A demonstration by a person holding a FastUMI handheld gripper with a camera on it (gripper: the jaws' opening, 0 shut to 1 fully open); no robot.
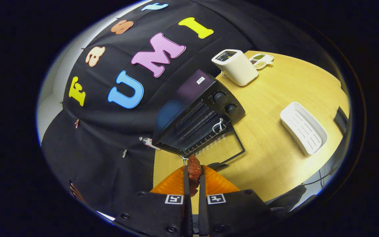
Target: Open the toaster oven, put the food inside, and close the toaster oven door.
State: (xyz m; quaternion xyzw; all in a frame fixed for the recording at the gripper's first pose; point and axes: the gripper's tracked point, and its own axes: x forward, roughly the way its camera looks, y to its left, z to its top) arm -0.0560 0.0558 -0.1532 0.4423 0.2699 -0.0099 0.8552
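The oven (196, 112) stood at the worktop's (275, 138) far left edge, against the booth wall, with its glass door (220, 148) dropped open and lying flat on the wood. A wire rack showed inside the dark cavity. The gripper (193, 172) hung just short of the door's near edge, fingers drawn narrow and pressed on the food (194, 169), a reddish-brown lump held between them. Opening looked done; the step in hand seemed to be carrying the food in. The next move would likely call for going forward over the door, keeping clear of its frame, then setting the food on the rack and spreading the fingers. Further right a toaster (235, 67) stood near the far edge, a small dish (261, 61) just beyond it, and a white tray (303, 126) lay near the right edge.
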